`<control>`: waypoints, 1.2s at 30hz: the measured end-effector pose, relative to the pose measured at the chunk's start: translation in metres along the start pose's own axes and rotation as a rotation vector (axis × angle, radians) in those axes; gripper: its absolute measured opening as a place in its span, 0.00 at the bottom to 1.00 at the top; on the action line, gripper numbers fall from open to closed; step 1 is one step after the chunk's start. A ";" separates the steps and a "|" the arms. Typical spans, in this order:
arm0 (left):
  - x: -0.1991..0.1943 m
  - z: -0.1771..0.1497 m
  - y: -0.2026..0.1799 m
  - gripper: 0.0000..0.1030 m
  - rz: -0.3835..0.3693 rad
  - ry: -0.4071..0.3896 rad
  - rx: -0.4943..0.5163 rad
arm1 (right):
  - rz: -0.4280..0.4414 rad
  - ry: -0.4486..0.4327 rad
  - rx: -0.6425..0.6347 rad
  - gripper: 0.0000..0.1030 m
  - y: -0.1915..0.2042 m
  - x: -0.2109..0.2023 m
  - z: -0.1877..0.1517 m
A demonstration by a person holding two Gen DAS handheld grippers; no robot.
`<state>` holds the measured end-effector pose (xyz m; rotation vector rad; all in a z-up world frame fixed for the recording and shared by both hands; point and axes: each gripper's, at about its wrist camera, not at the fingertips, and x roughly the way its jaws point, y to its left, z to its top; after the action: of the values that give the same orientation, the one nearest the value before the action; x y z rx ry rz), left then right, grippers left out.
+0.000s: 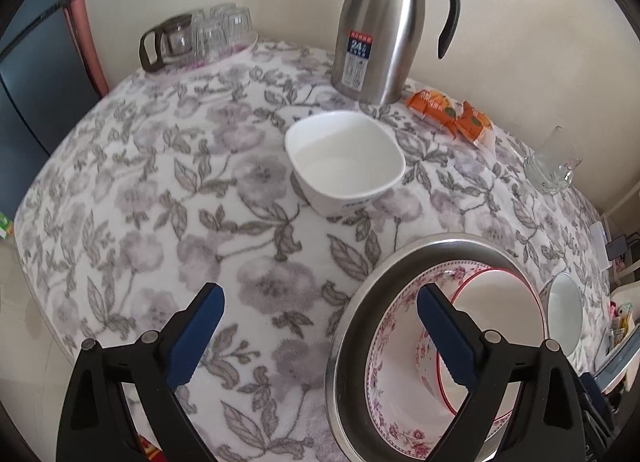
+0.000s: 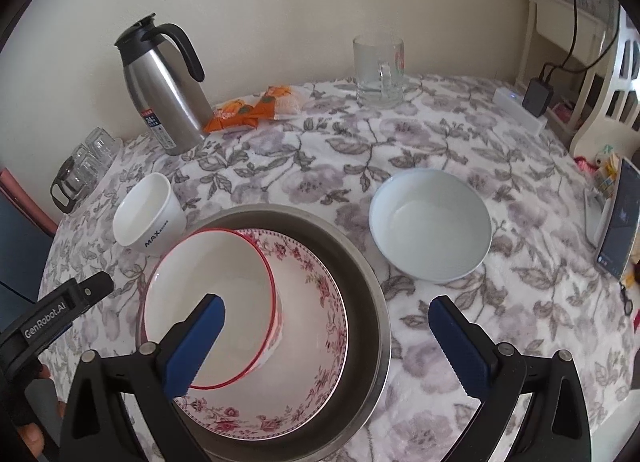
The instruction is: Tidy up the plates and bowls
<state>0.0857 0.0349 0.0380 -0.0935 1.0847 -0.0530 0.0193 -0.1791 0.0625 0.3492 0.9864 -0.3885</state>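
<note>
A steel basin [image 2: 362,262] sits on the flowered tablecloth and holds a pink-flowered bowl [image 2: 316,286]. Inside that bowl rests a tilted red-rimmed bowl [image 2: 208,282]. A white square bowl [image 1: 344,160] stands behind the basin, and a round white bowl [image 2: 430,222] stands to its right. My left gripper [image 1: 320,326] is open over the basin's left rim [image 1: 352,322], holding nothing. My right gripper [image 2: 328,338] is open above the basin's right side, its left finger [image 2: 196,346] over the red-rimmed bowl. A finger [image 2: 92,288] of the left gripper shows at the right wrist view's left edge.
A steel thermos jug [image 1: 380,34] and orange snack packets [image 1: 452,112] stand by the wall. A glass mug [image 2: 378,70] is at the back, upturned glasses and a glass pot [image 1: 200,38] at the far left. A phone [image 2: 618,218] and power strip [image 2: 520,110] are at the right.
</note>
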 end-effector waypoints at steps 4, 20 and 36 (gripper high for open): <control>-0.005 0.003 0.002 0.94 -0.003 -0.024 -0.002 | -0.019 -0.049 -0.026 1.00 0.009 -0.009 0.002; -0.016 0.021 0.055 0.94 0.112 -0.039 -0.097 | -0.023 -0.118 -0.144 1.00 0.059 -0.023 0.000; -0.020 0.031 0.122 0.94 0.193 -0.004 -0.214 | 0.091 -0.089 -0.191 1.00 0.115 -0.013 -0.006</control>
<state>0.1031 0.1592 0.0576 -0.1809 1.0889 0.2376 0.0623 -0.0738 0.0828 0.2014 0.9094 -0.2236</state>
